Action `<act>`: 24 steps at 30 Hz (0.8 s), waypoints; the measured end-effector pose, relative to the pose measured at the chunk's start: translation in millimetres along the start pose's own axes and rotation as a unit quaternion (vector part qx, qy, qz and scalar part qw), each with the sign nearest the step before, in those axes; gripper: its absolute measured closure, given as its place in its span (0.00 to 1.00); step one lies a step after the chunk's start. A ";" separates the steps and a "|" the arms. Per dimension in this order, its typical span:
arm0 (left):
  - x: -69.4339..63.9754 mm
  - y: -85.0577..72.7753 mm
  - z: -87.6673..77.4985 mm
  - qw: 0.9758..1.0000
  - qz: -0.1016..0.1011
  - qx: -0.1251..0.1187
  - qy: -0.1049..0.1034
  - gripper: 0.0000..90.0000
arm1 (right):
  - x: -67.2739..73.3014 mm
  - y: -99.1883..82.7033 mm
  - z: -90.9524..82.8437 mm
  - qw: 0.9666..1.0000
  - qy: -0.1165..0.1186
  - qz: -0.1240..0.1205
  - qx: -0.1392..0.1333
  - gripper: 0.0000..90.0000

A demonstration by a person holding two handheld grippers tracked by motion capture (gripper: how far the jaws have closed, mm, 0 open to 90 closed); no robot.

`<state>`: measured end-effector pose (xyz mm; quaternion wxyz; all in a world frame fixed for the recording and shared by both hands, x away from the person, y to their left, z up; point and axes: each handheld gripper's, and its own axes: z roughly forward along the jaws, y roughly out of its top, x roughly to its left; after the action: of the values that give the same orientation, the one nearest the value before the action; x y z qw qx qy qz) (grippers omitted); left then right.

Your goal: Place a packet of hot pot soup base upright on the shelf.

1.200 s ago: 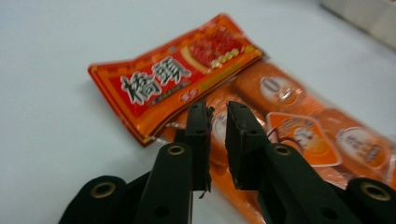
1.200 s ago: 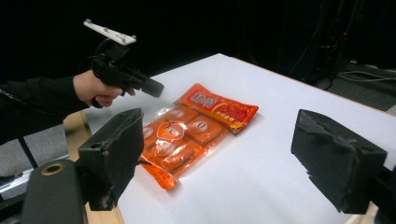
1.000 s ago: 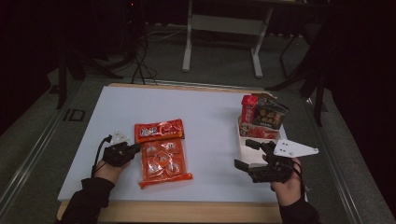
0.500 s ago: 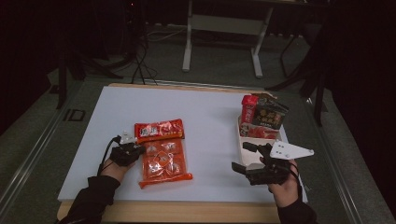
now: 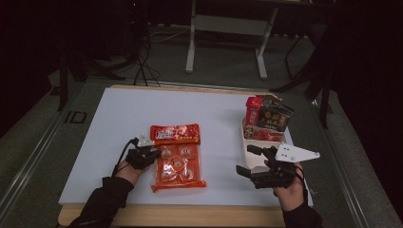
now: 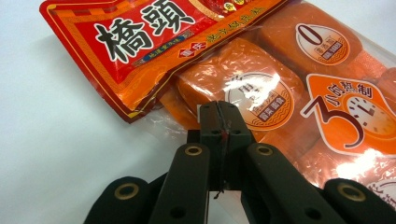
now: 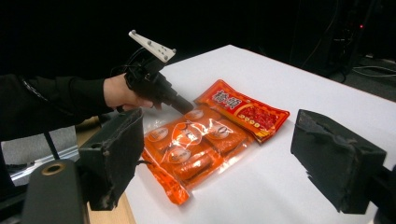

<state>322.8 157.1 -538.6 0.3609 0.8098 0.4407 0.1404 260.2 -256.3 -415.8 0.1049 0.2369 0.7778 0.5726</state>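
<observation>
The left gripper rested at the near-left edge of the orange snack packet, its jaws closed tight against each other; in the left gripper view the left gripper met the clear film border of the packet, though whether the film was actually pinched between the pads could not be told. The packet lay flat on the white table, its red header end stretching ahead and to the left of those jaws. The right gripper hovered well to the right of the packet with its jaws spread wide and nothing between them, just in front of a white tray holding upright snack bags.
</observation>
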 end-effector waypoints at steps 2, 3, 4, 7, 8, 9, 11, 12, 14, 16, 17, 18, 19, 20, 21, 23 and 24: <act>-3.4 2.5 3.0 1.000 0.001 0.000 -0.005 1.00 | -0.2 -0.3 0.0 1.000 0.001 0.000 -0.001 0.19; -5.5 3.9 4.8 1.000 0.002 0.000 -0.008 1.00 | -0.3 -0.5 0.1 1.000 0.001 0.001 -0.001 0.19; -7.6 5.5 6.3 1.000 0.005 0.001 -0.009 1.00 | -0.3 -0.5 0.1 1.000 0.000 0.000 0.000 0.19; -15.6 10.6 11.9 1.000 0.012 0.003 -0.017 1.00 | -0.2 -0.6 0.1 1.000 0.001 0.000 -0.001 0.19; -17.7 11.8 13.1 1.000 0.015 0.004 -0.018 1.00 | -0.3 -0.4 0.0 1.000 0.001 0.000 0.001 0.19; -21.0 13.6 14.9 1.000 0.019 0.006 -0.022 1.00 | -0.4 -0.4 -0.1 1.000 0.000 0.000 0.000 0.19; -25.6 15.8 17.4 0.999 0.022 0.008 -0.025 1.00 | -0.6 -0.5 -0.7 1.000 0.001 0.000 0.000 0.19; -29.0 17.2 18.9 0.999 0.025 0.009 -0.029 1.00 | -0.6 -0.6 -1.1 1.000 -0.001 -0.001 0.000 0.19; -33.9 19.3 20.9 0.999 0.030 0.012 -0.033 1.00 | -0.9 -1.4 -2.0 1.000 0.001 0.002 -0.002 0.19; -39.1 21.0 23.0 0.999 0.031 0.013 -0.041 1.00 | -1.5 -2.7 -2.7 1.000 -0.001 0.002 0.000 0.19; -41.6 21.7 24.4 0.998 0.033 0.012 -0.043 1.00 | -1.8 -3.3 -2.9 1.000 0.000 0.005 -0.001 0.19; -43.3 22.4 25.1 0.998 0.036 0.013 -0.046 1.00 | -2.3 -3.9 -2.9 1.000 0.000 0.006 -0.001 0.19; -46.0 23.4 26.6 0.998 0.034 0.012 -0.049 1.00 | -2.5 -4.3 -2.8 1.000 0.001 0.007 0.000 0.19; -47.6 23.8 27.6 0.998 0.033 0.011 -0.050 1.00 | -2.5 -4.8 -2.5 1.000 0.002 0.007 0.000 0.19; -50.0 24.5 28.6 0.998 0.037 0.012 -0.051 1.00 | -2.8 -5.1 -2.3 1.000 0.001 0.007 0.001 0.19; -53.2 25.5 29.6 0.998 0.034 0.014 -0.054 1.00 | -3.5 -5.8 -1.3 1.000 0.002 0.008 0.002 0.19; -53.2 25.5 29.6 0.998 0.034 0.014 -0.054 1.00 | -3.5 -5.8 -1.3 1.000 0.002 0.008 0.002 0.19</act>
<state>324.1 91.2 -536.5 0.3680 0.8356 0.3950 0.1021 261.2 -260.5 -421.1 0.0980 0.2419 0.7773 0.5724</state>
